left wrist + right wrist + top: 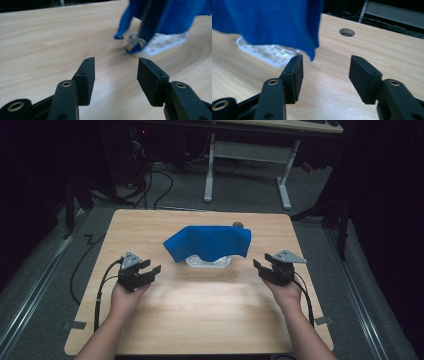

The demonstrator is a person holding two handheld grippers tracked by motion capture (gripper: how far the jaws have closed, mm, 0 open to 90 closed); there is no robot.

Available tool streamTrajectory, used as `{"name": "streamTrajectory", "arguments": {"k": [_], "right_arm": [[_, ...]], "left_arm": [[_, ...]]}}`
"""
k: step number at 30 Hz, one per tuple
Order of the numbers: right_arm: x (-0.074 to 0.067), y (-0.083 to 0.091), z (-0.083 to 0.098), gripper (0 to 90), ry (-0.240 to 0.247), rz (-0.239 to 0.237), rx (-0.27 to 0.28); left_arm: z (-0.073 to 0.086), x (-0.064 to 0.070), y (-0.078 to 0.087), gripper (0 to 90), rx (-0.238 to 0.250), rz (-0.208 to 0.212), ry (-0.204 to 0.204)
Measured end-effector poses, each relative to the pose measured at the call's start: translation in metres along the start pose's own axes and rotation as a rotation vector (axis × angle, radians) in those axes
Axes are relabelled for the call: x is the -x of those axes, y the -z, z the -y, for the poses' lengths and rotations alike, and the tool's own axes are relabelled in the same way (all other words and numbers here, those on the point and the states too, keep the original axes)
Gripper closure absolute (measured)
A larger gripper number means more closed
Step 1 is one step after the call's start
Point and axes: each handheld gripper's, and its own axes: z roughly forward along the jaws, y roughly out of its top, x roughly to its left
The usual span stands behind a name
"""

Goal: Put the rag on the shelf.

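The blue cloth (pixel 209 243) lies draped over a white basket (pixel 209 262) at the middle of the tabletop (pixel 200 320), its corners hanging free at left and right. The left gripper (pixel 153 268) sits near the cloth's left side, the right gripper (pixel 257 266) near its right; both stand wide open and hold nothing. To lift the cloth cleanly, I'd pinch each hanging corner low, clear of the basket, then raise both together.
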Motion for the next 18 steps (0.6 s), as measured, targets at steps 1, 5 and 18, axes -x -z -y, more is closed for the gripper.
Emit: {"name": "streamTrajectory", "arguments": {"k": [1,5,18], "right_arm": [[-0.009,0.009,0.004,44.9,0.036,0.005,0.028],[-0.025,0.025,0.018,43.8,0.040,0.016,0.041],[-0.070,0.065,0.085,41.2,0.014,-0.019,-0.038]], "left_arm": [[0.006,0.005,0.007,48.6,0.002,0.010,-0.003],[0.022,0.019,0.023,47.8,0.013,0.034,0.025],[0.082,0.079,0.058,44.7,-0.120,0.087,-0.046]]}}
